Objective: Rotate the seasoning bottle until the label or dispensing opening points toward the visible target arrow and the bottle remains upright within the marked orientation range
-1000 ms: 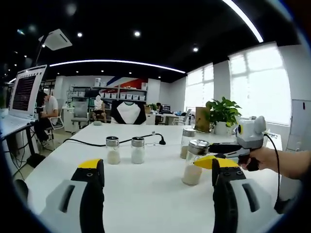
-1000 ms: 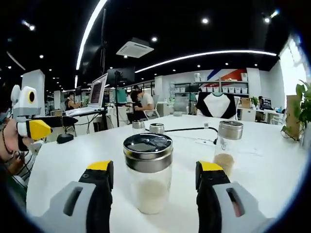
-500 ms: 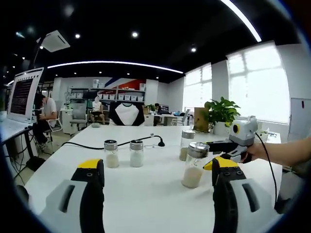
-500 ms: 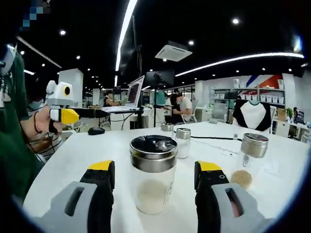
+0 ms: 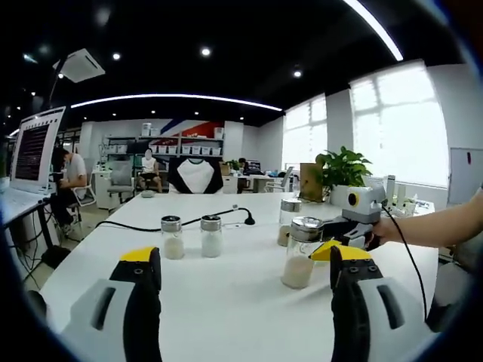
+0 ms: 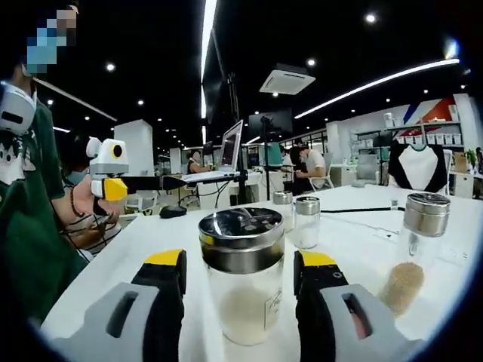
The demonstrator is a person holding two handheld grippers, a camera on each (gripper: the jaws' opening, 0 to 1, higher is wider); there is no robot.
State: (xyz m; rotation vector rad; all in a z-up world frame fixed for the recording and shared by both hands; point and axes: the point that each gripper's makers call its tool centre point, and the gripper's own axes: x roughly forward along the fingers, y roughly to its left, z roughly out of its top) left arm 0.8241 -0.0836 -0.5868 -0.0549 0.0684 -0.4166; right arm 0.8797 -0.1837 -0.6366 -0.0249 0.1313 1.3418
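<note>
Standing upright on the surface [image 6: 143, 241], the bottle [image 6: 243, 275] sits between the open right gripper [image 6: 238, 275] jaws, ungrasped; left gripper [image 5: 238, 275] open, empty, farther off

I am seeing bright ceiling strips [image 5: 181, 98] and glaring windows [image 5: 392, 128]; the fisheye is bending the edges, and everything is staying sharp.

Right gripper [image 6: 238, 275] straddles the upright seasoning bottle [image 6: 243, 273] on the table [image 6: 151, 241], contact unclear.
</note>
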